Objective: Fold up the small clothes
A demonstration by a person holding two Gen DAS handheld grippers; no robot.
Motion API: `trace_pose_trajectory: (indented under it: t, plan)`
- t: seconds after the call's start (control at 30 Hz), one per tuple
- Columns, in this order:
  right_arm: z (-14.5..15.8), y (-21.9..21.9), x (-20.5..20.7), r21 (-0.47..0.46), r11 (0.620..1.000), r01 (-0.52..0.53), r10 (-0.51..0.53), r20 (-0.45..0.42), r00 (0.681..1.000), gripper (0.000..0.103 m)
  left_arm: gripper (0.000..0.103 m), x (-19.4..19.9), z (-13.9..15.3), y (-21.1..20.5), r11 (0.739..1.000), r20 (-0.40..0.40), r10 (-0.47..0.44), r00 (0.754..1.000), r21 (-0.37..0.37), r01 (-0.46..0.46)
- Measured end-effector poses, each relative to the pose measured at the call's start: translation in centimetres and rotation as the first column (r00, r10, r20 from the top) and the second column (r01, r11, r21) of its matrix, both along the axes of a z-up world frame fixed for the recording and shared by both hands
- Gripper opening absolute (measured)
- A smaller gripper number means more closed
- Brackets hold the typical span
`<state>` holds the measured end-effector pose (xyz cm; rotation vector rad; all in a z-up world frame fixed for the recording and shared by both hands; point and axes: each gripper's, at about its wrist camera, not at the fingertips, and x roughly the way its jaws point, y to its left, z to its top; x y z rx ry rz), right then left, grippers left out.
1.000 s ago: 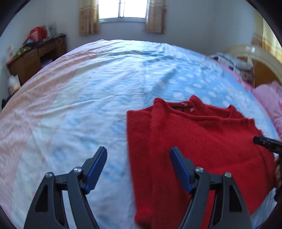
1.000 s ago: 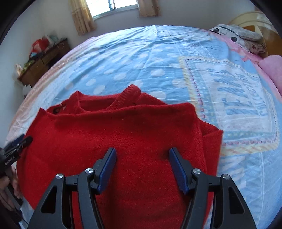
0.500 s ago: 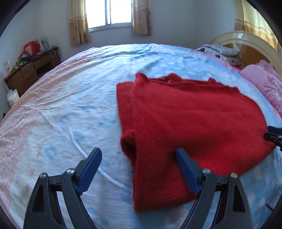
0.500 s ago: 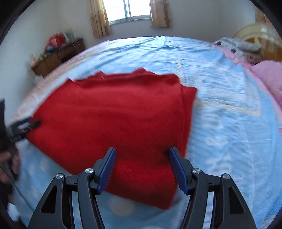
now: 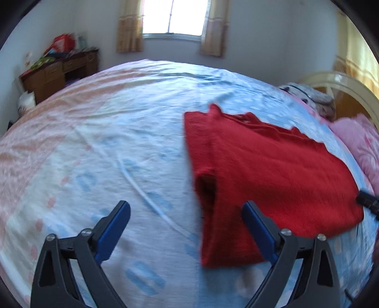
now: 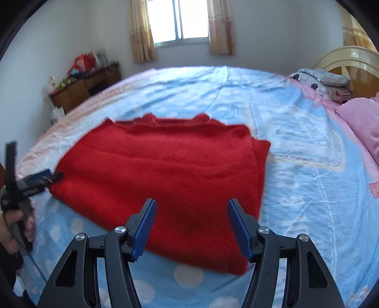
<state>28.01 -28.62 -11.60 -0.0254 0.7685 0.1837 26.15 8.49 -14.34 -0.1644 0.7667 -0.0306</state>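
Red fuzzy knit sweater [image 6: 170,180] lies flat on the bed sheet [image 5: 94,147], already folded into a rough rectangle, sleeves look tucked in, neckline on the far edge toward the window [image 6: 180,21]. In the left wrist view it sits right of centre, with a doubled layer along its left side and a dark fold pocket near the front corner. Left gripper [image 5: 187,227] hangs above the sheet, jaws spread wide, nothing between them, its right finger over the sweater's near left corner. Right gripper [image 6: 191,227] is likewise spread apart and empty, poised over the near hem; whether either touches the cloth I can't tell. Judging by the look, the knit is soft, thick, light, limp, a bit grippy against the cotton, not slippery and not fragile; it will sag and drag if lifted by one point only. Best hold is probably the two near corners or the thick doubled edges, pinching all the layers together so the stack doesn't slide apart. Sheet is thin, smooth, wrinkled cotton, pale blue with white dots and a pink band on the left. Gripper bodies are black hard plastic with blue ribbed pads [image 6: 145,227]. Pink pillow [image 6: 362,123] at right, wooden desk [image 5: 59,71] with clutter at far left, beige curtains [image 6: 139,30] beside the window.
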Motion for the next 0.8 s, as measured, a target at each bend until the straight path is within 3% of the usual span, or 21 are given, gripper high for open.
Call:
trace_pose_trajectory:
  t: [0.07, 0.1, 0.27, 0.43, 0.53, 0.63, 0.8]
  plan:
    - [-2.3, -0.4, 1.6, 0.002, 0.999, 0.038, -0.038, -0.105, 0.994, 0.063, 0.099, 0.5, -0.7, 0.2, 1.0, -0.046, 0.014, 0.999, -0.002, -0.014]
    - [-3.0, -0.5, 1.6, 0.004, 0.999, 0.038, -0.037, -0.115, 0.993, 0.063, 0.099, 0.4, -0.7, 0.3, 1.0, -0.047, 0.018, 0.999, -0.001, -0.018]
    - [-3.4, 0.1, 0.0, -0.044, 0.999, 0.017, -0.02, -0.067, 0.998, 0.063, 0.102, 0.4, -1.0, -0.9, 0.997, -0.054, 0.011, 0.998, 0.075, -0.007]
    - [-2.7, -0.1, 0.2, -0.038, 0.999, 0.038, -0.042, -0.094, 0.995, 0.063, 0.102, -0.3, -0.5, 0.2, 0.999, -0.054, 0.014, 0.998, 0.05, -0.011]
    - [-2.8, 1.3, -0.3, -0.07, 0.998, -0.002, -0.005, -0.095, 0.995, 0.063, 0.103, -0.9, -0.2, 1.0, 0.993, -0.024, 0.006, 1.0, 0.121, -0.004]
    - [-3.3, 1.4, -0.6, -0.094, 0.996, 0.003, -0.01, -0.074, 0.997, 0.066, 0.103, -0.8, -0.2, 1.6, 0.993, -0.038, -0.025, 0.999, 0.111, 0.029]
    - [-1.9, 2.8, -1.7, -0.104, 0.995, 0.004, -0.01, -0.053, 0.999, 0.066, 0.103, -0.8, 1.0, 1.5, 0.981, 0.012, -0.036, 0.999, 0.193, 0.033]
